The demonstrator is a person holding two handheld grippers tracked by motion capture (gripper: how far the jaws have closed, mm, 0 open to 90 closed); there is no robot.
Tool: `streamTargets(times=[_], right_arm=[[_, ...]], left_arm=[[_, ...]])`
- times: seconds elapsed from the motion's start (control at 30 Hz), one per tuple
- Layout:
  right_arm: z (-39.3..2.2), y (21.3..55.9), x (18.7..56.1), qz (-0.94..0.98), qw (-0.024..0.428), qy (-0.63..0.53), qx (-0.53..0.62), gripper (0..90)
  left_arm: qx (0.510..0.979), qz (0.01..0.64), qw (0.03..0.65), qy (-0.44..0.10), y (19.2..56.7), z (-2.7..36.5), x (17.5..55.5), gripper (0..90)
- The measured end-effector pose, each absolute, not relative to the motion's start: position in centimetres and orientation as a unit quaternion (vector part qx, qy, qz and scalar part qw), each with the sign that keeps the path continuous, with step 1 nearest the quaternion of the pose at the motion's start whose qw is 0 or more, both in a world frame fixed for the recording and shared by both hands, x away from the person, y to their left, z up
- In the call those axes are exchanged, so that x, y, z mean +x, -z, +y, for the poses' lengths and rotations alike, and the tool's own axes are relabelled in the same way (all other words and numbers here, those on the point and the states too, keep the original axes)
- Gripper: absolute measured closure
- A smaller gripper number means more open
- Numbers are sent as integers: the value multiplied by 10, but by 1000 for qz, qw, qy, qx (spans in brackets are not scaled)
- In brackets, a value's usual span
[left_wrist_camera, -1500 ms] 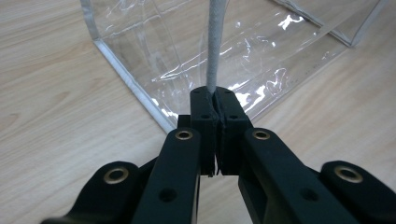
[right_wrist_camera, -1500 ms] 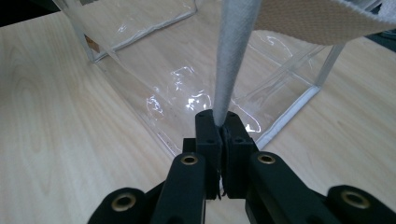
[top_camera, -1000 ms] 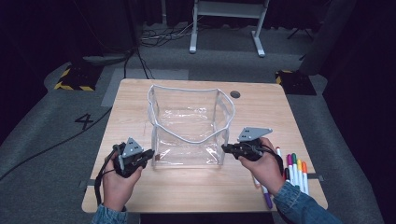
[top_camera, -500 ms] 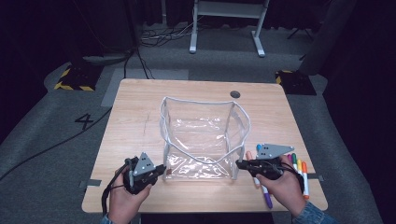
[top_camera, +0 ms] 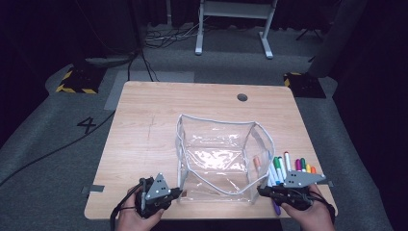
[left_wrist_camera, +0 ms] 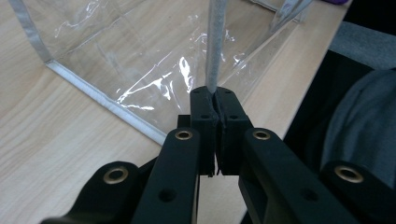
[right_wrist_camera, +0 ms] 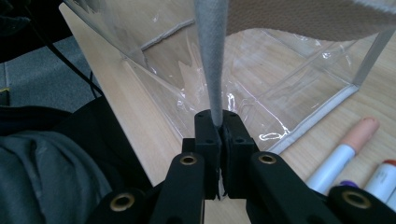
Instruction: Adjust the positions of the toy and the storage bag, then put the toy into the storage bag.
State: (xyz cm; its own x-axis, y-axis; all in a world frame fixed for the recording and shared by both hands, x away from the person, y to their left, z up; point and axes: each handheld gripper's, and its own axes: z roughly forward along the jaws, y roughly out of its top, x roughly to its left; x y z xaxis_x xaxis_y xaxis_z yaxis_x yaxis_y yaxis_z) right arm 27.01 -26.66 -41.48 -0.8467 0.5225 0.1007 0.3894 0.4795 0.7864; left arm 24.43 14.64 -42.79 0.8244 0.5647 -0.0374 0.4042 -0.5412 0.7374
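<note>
One taped "4" (top_camera: 88, 125) on floor

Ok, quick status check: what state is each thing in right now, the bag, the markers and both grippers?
Clear bag: standing open-topped on the table, nothing visible inside, held at both near corners.
Left gripper: jaws shut on the bag's grey edge trim.
Right gripper: jaws shut on the grey trim at the other near corner.
Markers: capped, lying in a row on the table to the right of the bag, outside it.
Table: bare wood on its left part.
</note>
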Motion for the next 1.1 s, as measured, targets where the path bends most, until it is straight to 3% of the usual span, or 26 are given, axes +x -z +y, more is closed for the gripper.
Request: streamTargets(times=[0.5, 0.83, 1.1], right_arm=[[-288, 413, 252, 856, 73, -430, 279, 868], [-311, 385, 249, 837, 80, -460, 284, 573], [-337, 375, 256, 825, 131, -448, 319, 522]], left_arm=[[873, 262, 404, -77, 429, 136, 232, 870], [836, 335, 404, -157, 416, 170, 245, 389], [828, 363, 386, -184, 432, 182, 268, 295]])
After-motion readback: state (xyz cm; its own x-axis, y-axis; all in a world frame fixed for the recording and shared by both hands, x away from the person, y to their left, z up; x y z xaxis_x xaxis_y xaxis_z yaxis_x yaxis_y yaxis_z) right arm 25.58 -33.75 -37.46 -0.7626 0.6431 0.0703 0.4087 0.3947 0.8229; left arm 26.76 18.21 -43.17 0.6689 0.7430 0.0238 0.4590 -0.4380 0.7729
